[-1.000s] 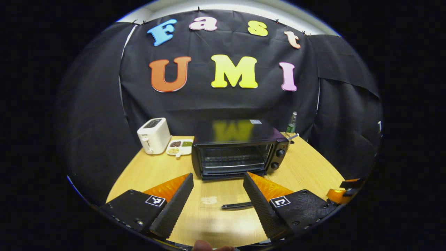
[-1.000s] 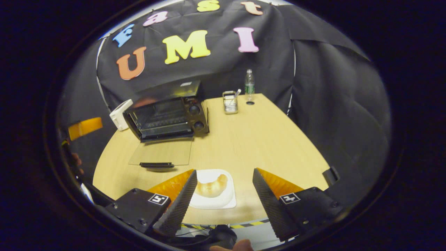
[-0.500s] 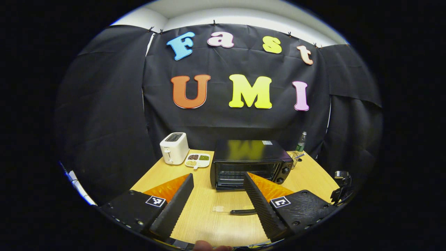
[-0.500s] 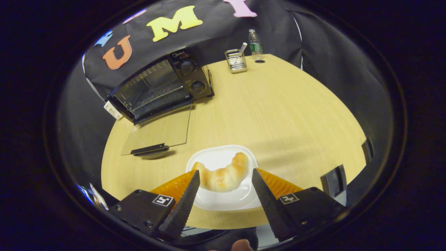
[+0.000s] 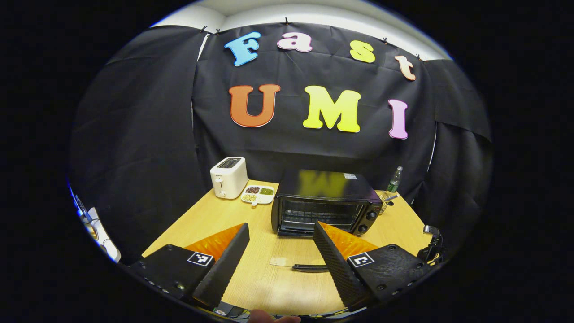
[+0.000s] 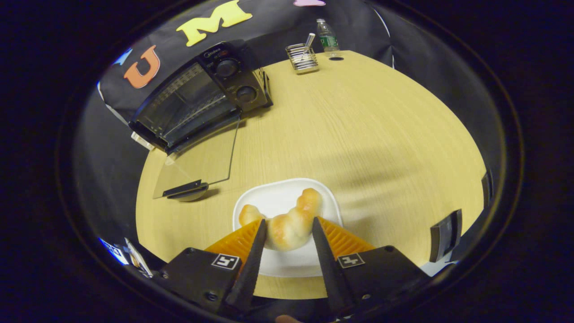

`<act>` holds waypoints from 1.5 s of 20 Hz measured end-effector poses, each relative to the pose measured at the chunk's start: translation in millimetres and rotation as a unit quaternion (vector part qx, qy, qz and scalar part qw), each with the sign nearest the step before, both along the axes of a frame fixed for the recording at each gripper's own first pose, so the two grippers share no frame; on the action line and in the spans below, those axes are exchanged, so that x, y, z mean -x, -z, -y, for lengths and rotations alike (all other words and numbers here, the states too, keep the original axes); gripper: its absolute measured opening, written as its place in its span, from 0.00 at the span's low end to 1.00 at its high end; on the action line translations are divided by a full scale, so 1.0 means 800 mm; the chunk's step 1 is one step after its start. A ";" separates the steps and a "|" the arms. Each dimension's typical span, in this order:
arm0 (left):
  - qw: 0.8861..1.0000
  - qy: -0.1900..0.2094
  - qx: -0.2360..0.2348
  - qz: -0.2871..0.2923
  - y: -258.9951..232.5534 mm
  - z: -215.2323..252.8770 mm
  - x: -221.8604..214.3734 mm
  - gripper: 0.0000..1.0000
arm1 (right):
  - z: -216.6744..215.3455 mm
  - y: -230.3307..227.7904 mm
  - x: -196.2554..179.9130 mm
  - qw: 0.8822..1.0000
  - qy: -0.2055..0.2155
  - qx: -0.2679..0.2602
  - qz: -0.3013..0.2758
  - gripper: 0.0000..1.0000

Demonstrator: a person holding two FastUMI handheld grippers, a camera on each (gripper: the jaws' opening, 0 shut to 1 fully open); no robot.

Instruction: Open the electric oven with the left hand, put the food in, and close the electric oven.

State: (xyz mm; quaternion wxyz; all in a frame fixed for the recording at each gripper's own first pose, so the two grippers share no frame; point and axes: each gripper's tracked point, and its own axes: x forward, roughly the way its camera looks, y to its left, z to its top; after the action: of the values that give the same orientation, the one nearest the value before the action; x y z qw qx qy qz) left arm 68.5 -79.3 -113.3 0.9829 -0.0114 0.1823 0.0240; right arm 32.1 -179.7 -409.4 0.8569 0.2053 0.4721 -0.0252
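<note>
The food is a croissant (image 6: 289, 224), golden brown with paler creases between its rolled segments, curved like a crescent. It lies on a white plate (image 6: 329, 204) with rounded corners, near the front edge of the wooden bench (image 6: 367, 134). In the right gripper view its long axis runs from lower left to upper right, with both tips bending away from the camera toward the oven side; the thick middle of the arc bulges toward the right gripper (image 6: 287, 226).

That gripper's fingers (image 6: 251, 264) stand on either side of the croissant's middle, narrowed around it and touching or nearly touching its flanks; whether both truly press on it cannot be told.

The electric oven (image 6: 202, 103) is black, boxy, with two round knobs on its right panel and a wire rack visible inside. Its glass door (image 6: 202, 161) is dropped fully open and lies flat just over the bench, its dark handle (image 6: 181, 190) at the far end from the hinge, toward the plate.

In the left gripper view, the left gripper (image 5: 280, 244) hangs well back from the oven (image 5: 325, 202), its fingers (image 5: 224, 264) spread wide apart and holding nothing, with the open door's handle (image 5: 309, 268) between them farther off.

A white toaster (image 5: 228, 177), a small divided dish (image 5: 257, 194), a wire holder (image 6: 302, 58) and a bottle (image 6: 327, 38) stand toward the back of the bench.
</note>
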 end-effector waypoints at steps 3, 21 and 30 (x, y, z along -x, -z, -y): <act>1.000 0.019 0.004 0.004 -0.005 0.001 -0.006 0.94 | -0.001 0.001 0.001 0.999 0.029 -0.021 -0.004 0.37; 0.989 0.139 0.020 0.054 -0.016 -0.032 -0.011 0.93 | -0.070 -0.162 0.019 0.964 0.207 -0.134 0.101 0.08; 0.997 0.074 -0.004 0.022 -0.003 -0.143 0.028 0.93 | -0.150 -0.179 -0.144 0.958 0.178 -0.152 0.162 0.07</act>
State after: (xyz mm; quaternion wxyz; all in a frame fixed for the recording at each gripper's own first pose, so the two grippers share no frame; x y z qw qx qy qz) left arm 46.3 35.0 -111.3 0.9858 0.0053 0.1608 -0.0482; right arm 147.2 -59.5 -266.6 0.8623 0.4155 0.2805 -0.0718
